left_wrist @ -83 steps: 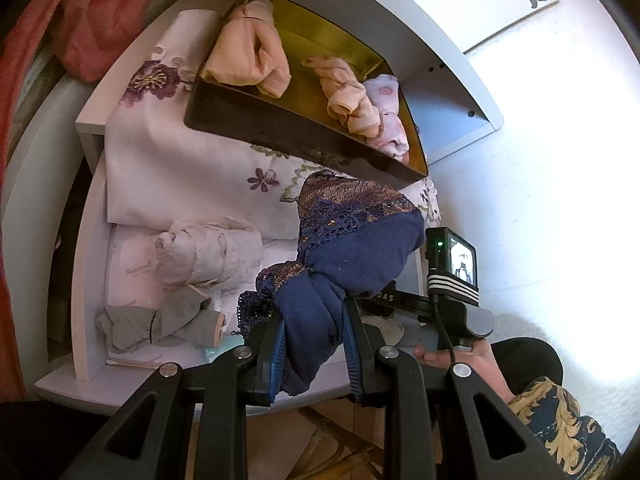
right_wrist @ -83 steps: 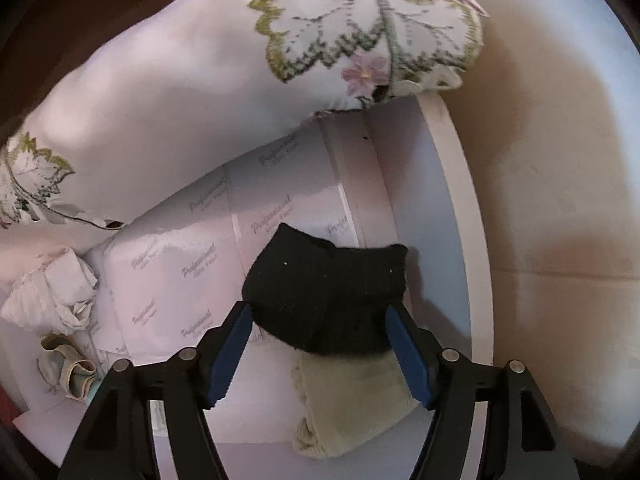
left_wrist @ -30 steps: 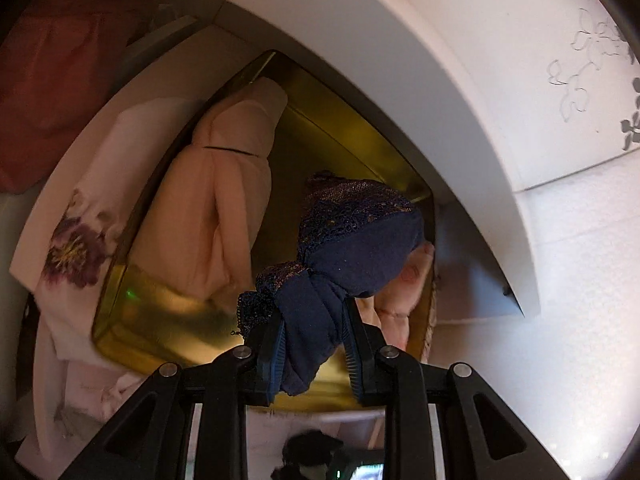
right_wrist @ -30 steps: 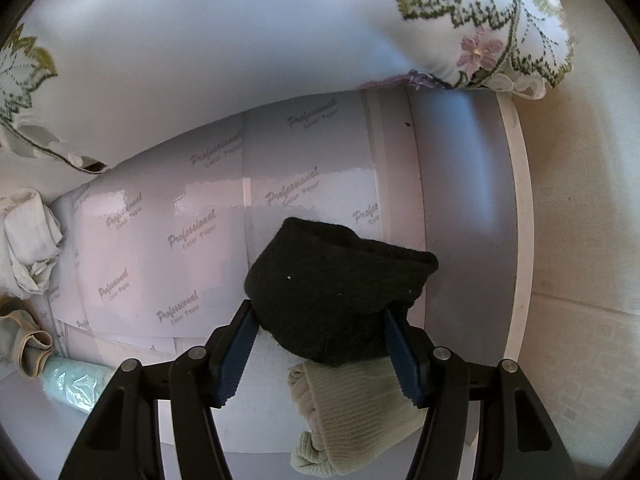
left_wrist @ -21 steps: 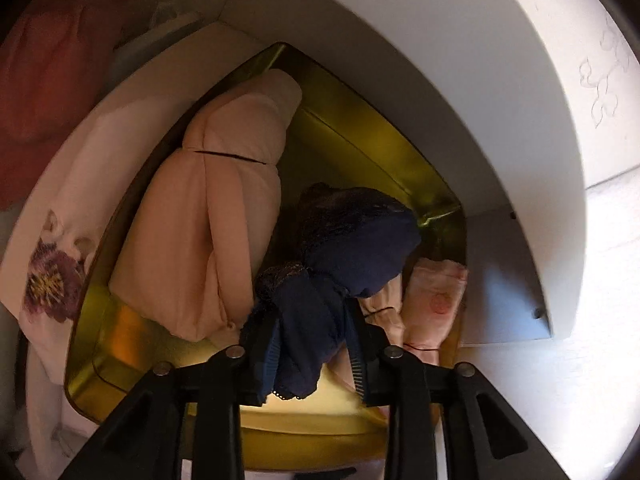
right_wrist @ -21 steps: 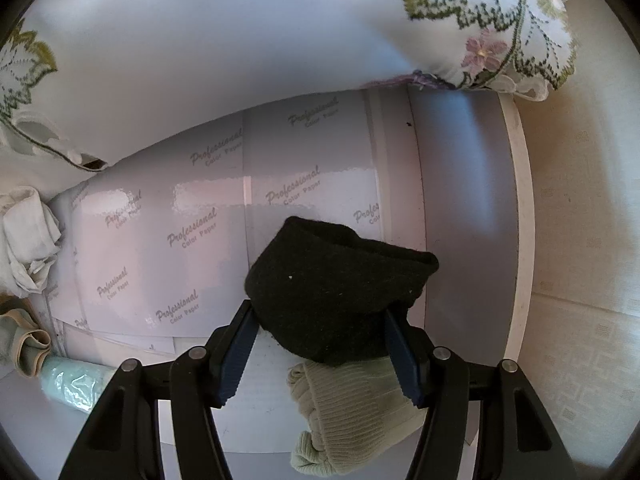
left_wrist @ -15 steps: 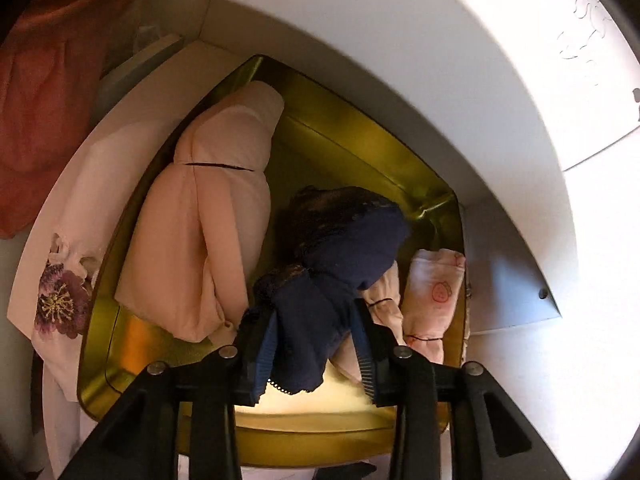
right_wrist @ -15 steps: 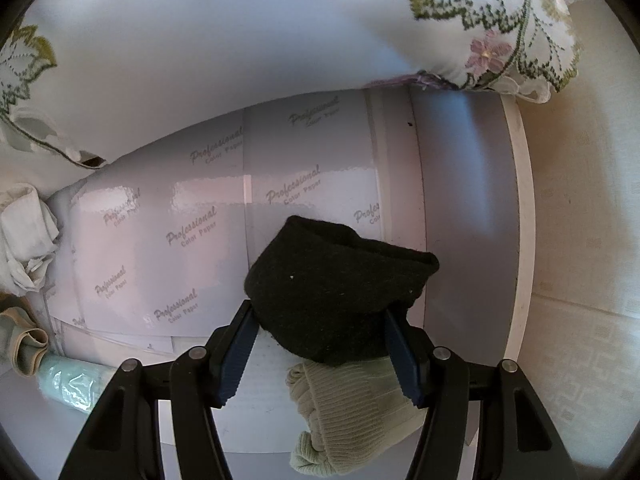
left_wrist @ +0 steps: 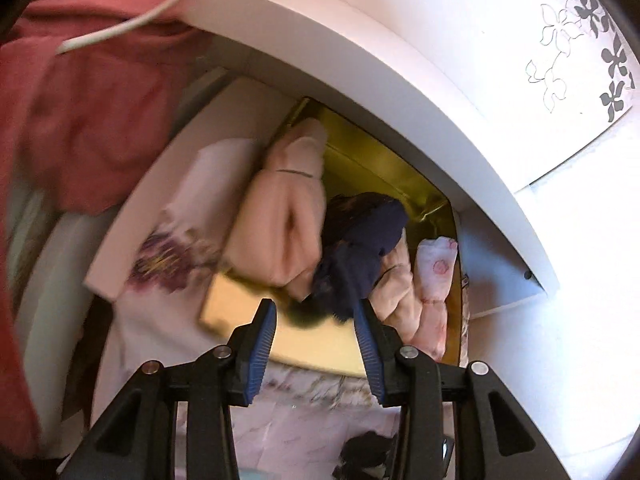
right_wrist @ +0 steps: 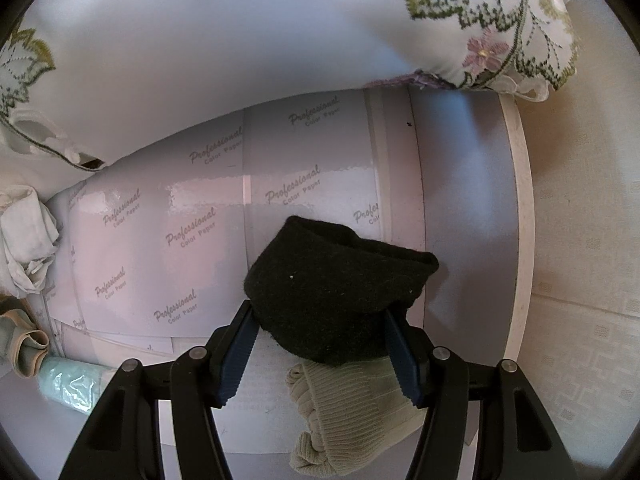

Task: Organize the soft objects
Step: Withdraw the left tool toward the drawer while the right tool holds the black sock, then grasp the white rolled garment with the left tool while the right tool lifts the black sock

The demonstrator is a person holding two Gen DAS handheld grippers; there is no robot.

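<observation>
In the left wrist view the navy lace garment (left_wrist: 360, 248) lies in the gold tray (left_wrist: 316, 344) between a peach rolled garment (left_wrist: 280, 224) and pink rolled ones (left_wrist: 434, 268). My left gripper (left_wrist: 314, 320) is open and just in front of the navy garment, no longer holding it. In the right wrist view my right gripper (right_wrist: 318, 328) is shut on a black sock (right_wrist: 336, 284) and holds it over the shelf lined with printed paper (right_wrist: 200, 232). A beige ribbed sock (right_wrist: 348, 412) lies under the gripper.
A white shelf board (left_wrist: 360, 68) hangs over the tray. A red cloth (left_wrist: 88, 112) hangs at the left. A floral embroidered cloth (right_wrist: 240, 28) drapes above the lower shelf, with white rolled cloth (right_wrist: 24, 236) and a tan roll (right_wrist: 24, 344) at its left.
My left gripper has opened, let go of the navy garment in the gold tray and drawn back. The right gripper has kept still with the black sock.
</observation>
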